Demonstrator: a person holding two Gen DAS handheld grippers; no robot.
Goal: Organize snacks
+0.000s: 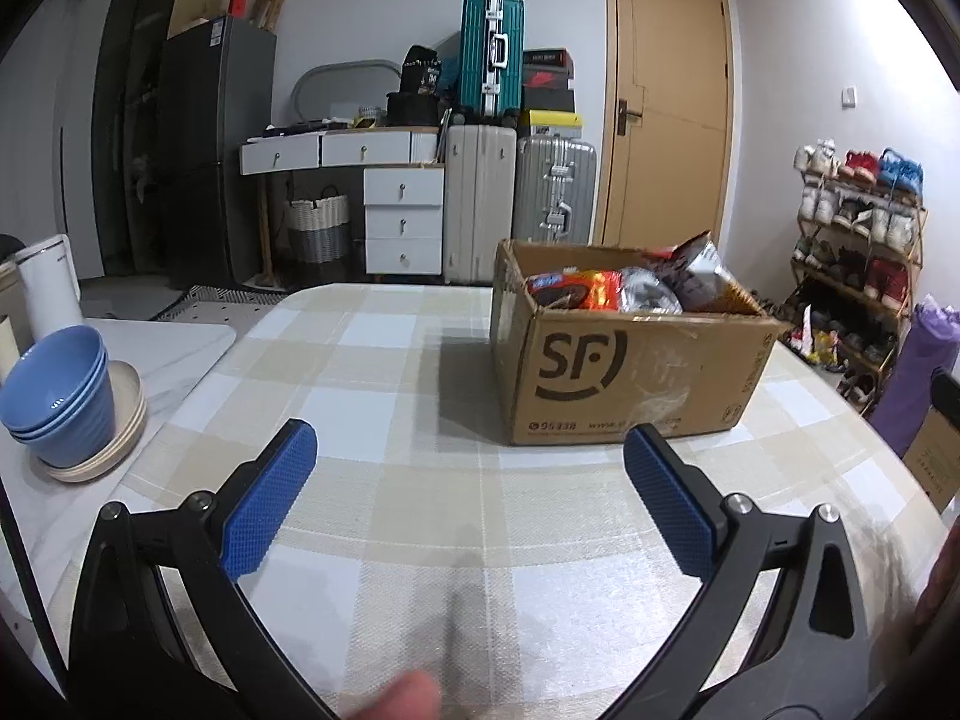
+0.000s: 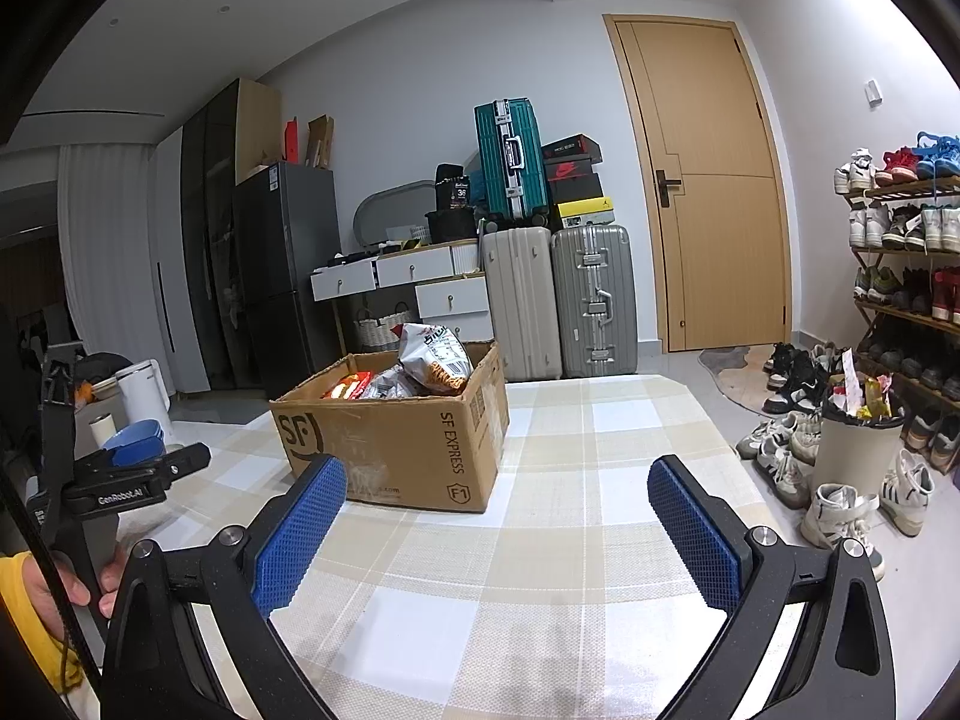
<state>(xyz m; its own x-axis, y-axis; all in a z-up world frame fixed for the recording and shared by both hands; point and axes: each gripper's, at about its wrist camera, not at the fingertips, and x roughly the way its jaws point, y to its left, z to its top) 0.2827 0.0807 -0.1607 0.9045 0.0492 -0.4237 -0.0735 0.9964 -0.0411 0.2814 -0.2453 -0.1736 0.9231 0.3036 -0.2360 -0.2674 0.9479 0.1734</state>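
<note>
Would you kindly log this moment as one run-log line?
left gripper: open, empty | right gripper: open, empty | snack bags: in cardboard box | box: on table

The counter [image 1: 420, 516] wears a cloth checked in beige, white and pale blue, and on it the brown cardboard box [image 1: 624, 378] carries a black SF logo and holds a red-and-orange snack packet [image 1: 576, 290] beside silvery bags [image 1: 651, 290]. Each claw, left [image 1: 471, 453] and right [image 2: 498, 486], has black arms with blue, dimple-textured pads [image 2: 696, 531]. At the near left, ribbed blue bowls [image 1: 60, 396] sit on cream plates [image 1: 117, 444]; far off stands a teal suitcase [image 1: 492, 54] and a tan door [image 1: 669, 120].
</note>
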